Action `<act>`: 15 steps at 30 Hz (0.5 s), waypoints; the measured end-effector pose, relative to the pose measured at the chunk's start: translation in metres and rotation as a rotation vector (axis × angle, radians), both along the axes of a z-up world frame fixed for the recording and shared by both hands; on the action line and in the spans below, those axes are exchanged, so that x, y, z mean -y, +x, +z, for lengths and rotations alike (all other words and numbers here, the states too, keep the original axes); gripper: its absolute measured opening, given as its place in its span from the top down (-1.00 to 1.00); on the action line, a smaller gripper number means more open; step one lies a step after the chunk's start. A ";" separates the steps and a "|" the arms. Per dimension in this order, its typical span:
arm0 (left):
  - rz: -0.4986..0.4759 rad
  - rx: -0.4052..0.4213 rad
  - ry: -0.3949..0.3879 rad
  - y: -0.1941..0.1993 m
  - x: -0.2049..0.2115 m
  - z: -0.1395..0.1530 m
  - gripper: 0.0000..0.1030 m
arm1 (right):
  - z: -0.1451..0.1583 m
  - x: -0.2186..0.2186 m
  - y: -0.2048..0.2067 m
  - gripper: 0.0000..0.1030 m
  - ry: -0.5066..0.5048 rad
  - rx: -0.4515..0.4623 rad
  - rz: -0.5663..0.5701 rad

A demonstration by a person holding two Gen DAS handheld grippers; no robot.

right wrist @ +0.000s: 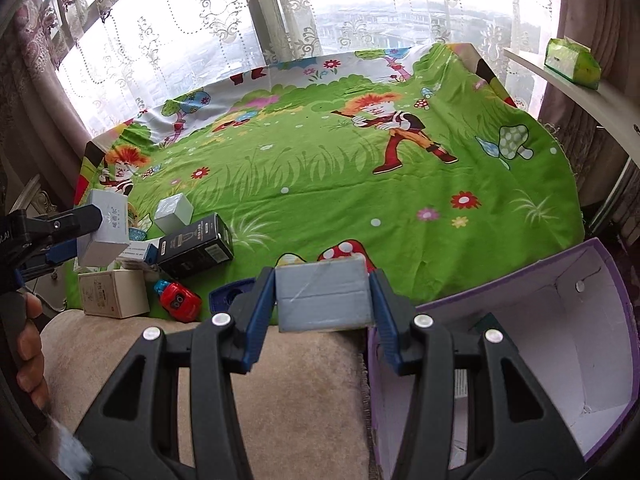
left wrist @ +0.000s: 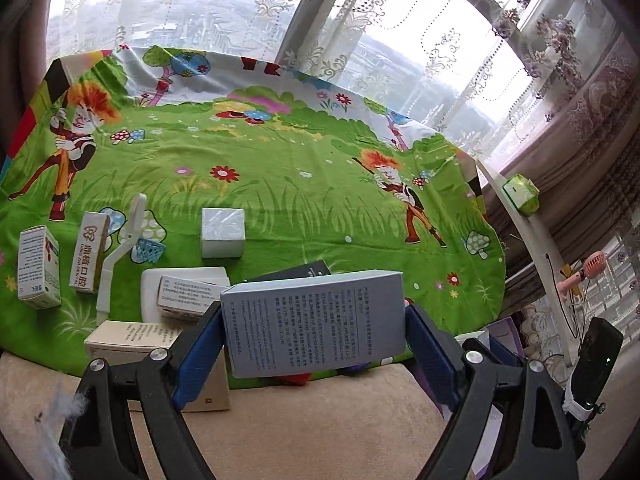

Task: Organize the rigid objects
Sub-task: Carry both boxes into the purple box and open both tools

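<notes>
My left gripper (left wrist: 314, 322) is shut on a grey-blue printed carton (left wrist: 316, 320), held above the near edge of the green cartoon cloth (left wrist: 280, 168); it also shows in the right wrist view (right wrist: 106, 224). My right gripper (right wrist: 322, 298) is shut on a small grey box (right wrist: 322, 298), just left of an open purple box (right wrist: 600, 360) with a white inside. Several cartons stay on the cloth: a silver cube (left wrist: 222, 232), two upright cartons (left wrist: 39, 268) (left wrist: 90, 258), a black box (right wrist: 196, 244), a beige box (right wrist: 114, 294).
A white toy hoop stand with a blue basket (left wrist: 120, 256) stands among the cartons. A red toy (right wrist: 180, 300) lies at the cloth's edge. A green tissue pack (right wrist: 572, 62) sits on a shelf at right. Beige cushion lies below.
</notes>
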State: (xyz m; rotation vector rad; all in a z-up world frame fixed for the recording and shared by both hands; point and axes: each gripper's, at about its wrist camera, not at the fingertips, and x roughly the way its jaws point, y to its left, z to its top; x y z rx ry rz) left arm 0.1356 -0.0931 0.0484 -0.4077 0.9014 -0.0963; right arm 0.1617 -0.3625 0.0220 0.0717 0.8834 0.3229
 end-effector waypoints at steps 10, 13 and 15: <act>-0.310 -0.006 0.033 -0.001 0.106 0.005 -0.72 | 0.001 0.073 -0.035 0.00 0.018 -0.022 -0.164; -0.395 -0.001 0.049 -0.005 0.134 0.005 -0.72 | 0.000 0.095 -0.045 0.00 0.012 -0.030 -0.217; -0.443 0.001 0.058 -0.009 0.148 0.005 -0.72 | -0.001 0.108 -0.051 0.00 0.011 -0.034 -0.246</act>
